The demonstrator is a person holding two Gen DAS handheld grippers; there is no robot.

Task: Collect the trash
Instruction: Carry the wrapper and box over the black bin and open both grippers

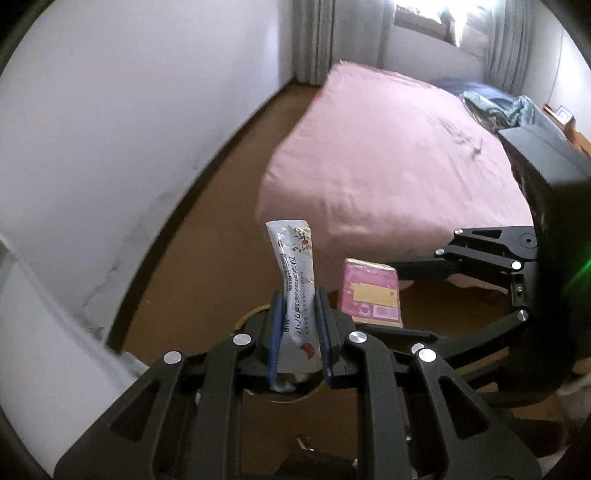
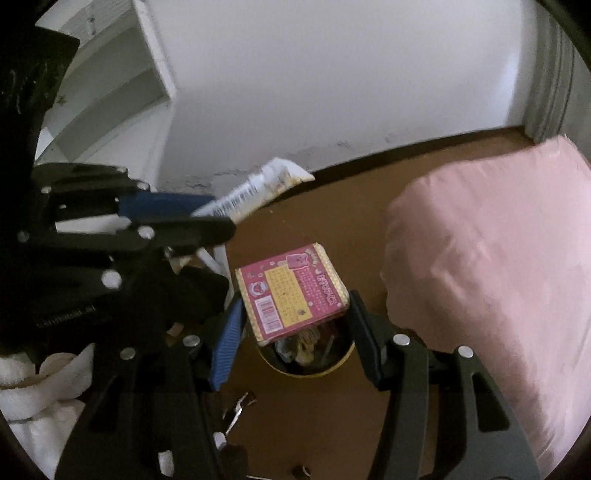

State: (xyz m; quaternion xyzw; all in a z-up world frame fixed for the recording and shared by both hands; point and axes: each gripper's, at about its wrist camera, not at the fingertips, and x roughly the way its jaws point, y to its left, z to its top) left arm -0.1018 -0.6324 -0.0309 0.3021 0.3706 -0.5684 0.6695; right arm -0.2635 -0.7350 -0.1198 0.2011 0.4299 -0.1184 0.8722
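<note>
Both pieces of trash are in hand and poised over the bin, so the collecting looks nearly finished, with only the release left to do. The left gripper has its blue-padded jaws narrowed onto the lower part of a long white foil sachet with printed text and a small fruit picture, which stands up out of the jaws. The right gripper is spread about halfway and clamps a flat pink and yellow cardboard box with a barcode by its two sides. Just below and beyond the box sits a round yellow-rimmed waste bin on the brown floor, already holding a jumble of wrappers, so some collecting seems done. I judge that both items must still be dropped in; neither has left its jaws. A small pale scrap lies on the floor near the bin and may also need picking up. The right wrist view alone shows the bin's contents, that scrap and the white shelving on the far left. The left wrist view shows only a sliver of the bin behind its own fingers, yet gives the whole pink-covered bed, the curtained window on the far side and crumpled blue bedding at the far right.
</note>
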